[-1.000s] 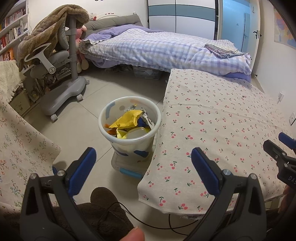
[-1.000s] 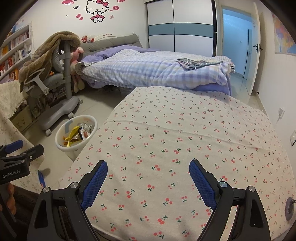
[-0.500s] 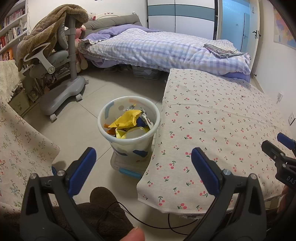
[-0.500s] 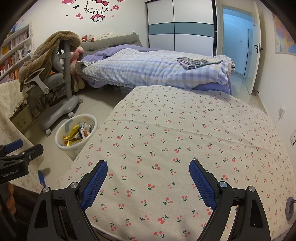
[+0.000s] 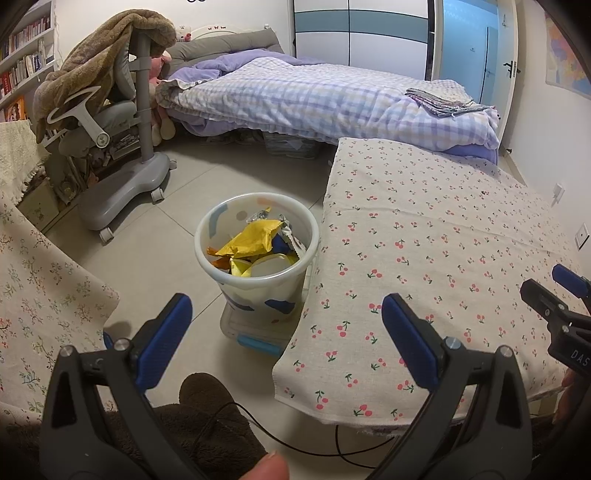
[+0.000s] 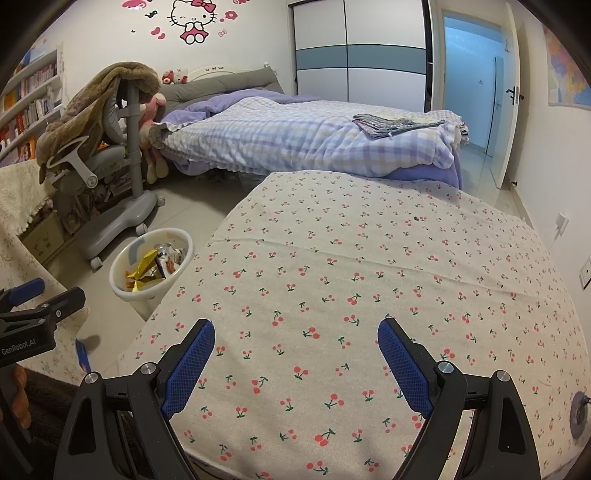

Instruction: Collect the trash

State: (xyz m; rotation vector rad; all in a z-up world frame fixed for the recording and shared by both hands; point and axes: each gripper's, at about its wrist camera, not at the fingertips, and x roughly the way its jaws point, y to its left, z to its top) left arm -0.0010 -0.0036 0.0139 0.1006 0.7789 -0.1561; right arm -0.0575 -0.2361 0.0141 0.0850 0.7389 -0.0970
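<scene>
Lying ahead of spread jaws: trash (image 5: 258,245).

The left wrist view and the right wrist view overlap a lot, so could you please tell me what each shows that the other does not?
Only the left wrist view shows the clear storage box under the trash bin and a thin black cable on the floor. Only the right wrist view shows the Hello Kitty wall sticker. Both show the trash bin holding wrappers, the bare cherry-print tablecloth, the bed, and both grippers open: left, right.
</scene>
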